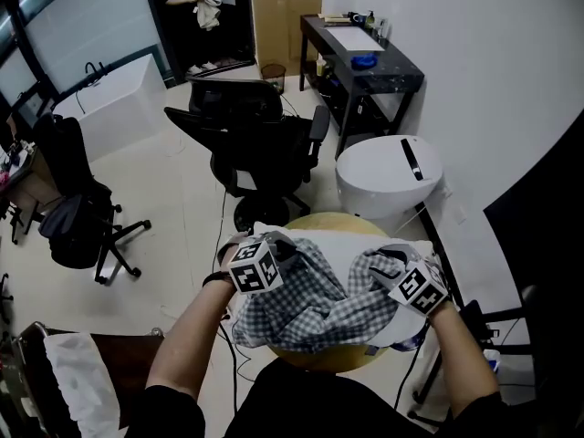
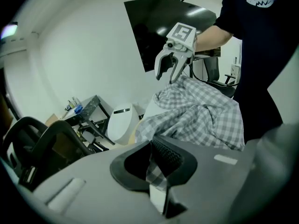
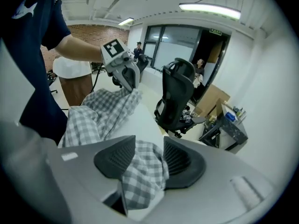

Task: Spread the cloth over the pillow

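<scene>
L gripper (image 2: 156,171) is clamped shut on a thin fold of the checked cloth (image 1: 319,304). The fold runs up btw the dark ribbed pads, w/ no gap showing. R gripper (image 3: 147,160) has its jaws wide apart, and a loose bunch of the same cloth sits in the gap. The bunch brushes both pads (image 3: 114,160), but they prob. aren't squeezing it; hard to be sure from this angle.

The cloth lies crumpled in a heap across the near half of the white pillow (image 1: 347,245), not spread flat. The far strip of the pillow is bare. L end of the cloth is lifted at the L gripper, R end at the R gripper, and the middle sags in folds btw them. The pillow rests on a round yellowish table (image 1: 333,359) right in front of the person.

Beyond the table are a black office chair (image 1: 255,135) and a white round-topped unit (image 1: 388,176) w/ a dark strip on its lid. A dark desk (image 1: 365,62) stands vs. the far wall.
</scene>
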{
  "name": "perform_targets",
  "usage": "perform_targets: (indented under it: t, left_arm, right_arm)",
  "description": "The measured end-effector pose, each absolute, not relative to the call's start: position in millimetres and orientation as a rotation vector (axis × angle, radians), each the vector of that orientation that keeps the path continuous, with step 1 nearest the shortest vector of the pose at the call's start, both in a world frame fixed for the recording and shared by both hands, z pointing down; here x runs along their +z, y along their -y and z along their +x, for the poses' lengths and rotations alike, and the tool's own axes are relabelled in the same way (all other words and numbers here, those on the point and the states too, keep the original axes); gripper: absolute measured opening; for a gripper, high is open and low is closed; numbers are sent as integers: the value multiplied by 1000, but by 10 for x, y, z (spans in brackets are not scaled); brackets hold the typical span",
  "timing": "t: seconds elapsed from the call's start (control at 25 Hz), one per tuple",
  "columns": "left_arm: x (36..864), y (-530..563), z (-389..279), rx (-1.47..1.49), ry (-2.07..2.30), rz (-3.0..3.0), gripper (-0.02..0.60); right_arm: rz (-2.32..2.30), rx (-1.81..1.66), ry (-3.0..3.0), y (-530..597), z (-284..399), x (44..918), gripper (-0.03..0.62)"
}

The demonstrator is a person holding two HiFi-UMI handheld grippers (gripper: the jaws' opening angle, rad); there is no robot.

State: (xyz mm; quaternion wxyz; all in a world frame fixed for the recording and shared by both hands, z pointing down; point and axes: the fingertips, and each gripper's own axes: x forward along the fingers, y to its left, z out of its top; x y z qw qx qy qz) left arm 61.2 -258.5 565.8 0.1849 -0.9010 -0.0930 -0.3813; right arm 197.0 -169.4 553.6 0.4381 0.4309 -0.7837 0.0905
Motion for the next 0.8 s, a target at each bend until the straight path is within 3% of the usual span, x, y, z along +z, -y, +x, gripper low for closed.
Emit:
perform_targets:
  t: [0.28,0.56,0.64,0.8]
  left_arm:
    - [5564,2459,383,-1049,219,-2533,3]
    - [5610,2418,217,-1061,190,-2551,3]
    - [5632,2419,190,-1065,182,-2556,3]
    - [5655,2427,121,-1067,162,-2570,3]
  right_arm:
    - [826,336,1965,1777,1762,5914,250]
    - [625,331,1818,1768,1714,6347,250]
    - [619,356,1807,1748,1718,6417,218]
    - [667,352,1808,1694,1707,6423,35]
